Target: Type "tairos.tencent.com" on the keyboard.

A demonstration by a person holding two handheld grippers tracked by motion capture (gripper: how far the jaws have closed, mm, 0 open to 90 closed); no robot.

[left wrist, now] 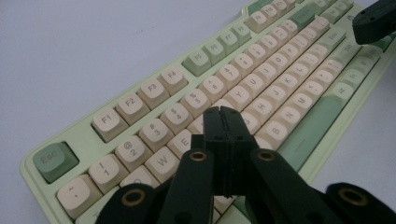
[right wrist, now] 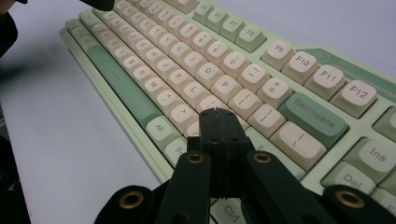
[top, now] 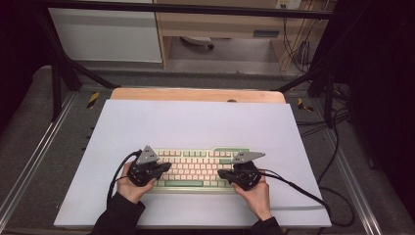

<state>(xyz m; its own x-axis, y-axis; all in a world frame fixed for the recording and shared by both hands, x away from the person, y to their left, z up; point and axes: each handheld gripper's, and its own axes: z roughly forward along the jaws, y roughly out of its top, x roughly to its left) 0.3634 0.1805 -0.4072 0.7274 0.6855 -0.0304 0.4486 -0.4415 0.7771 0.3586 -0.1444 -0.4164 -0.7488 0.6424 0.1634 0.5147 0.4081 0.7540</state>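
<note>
A pale green keyboard (top: 195, 168) with cream and green keys lies near the front of a white sheet. My left gripper (top: 168, 167) hovers over the keyboard's left end with its jaws pressed together and nothing between them. In the left gripper view the shut tips (left wrist: 221, 112) sit over the keyboard (left wrist: 154, 93) around the R and T keys. My right gripper (top: 221, 173) is over the right end, jaws also shut and empty. In the right gripper view its tips (right wrist: 215, 113) hang above the keyboard (right wrist: 224, 65) beside the Backspace key (right wrist: 314, 116).
The white sheet (top: 195, 122) covers a wooden table (top: 195, 94). Black cables (top: 303, 193) trail from the grippers off to the right. Dark frame bars (top: 58, 63) and a grey floor surround the table. In the left gripper view, the right gripper's tip (left wrist: 373, 21) shows at top right.
</note>
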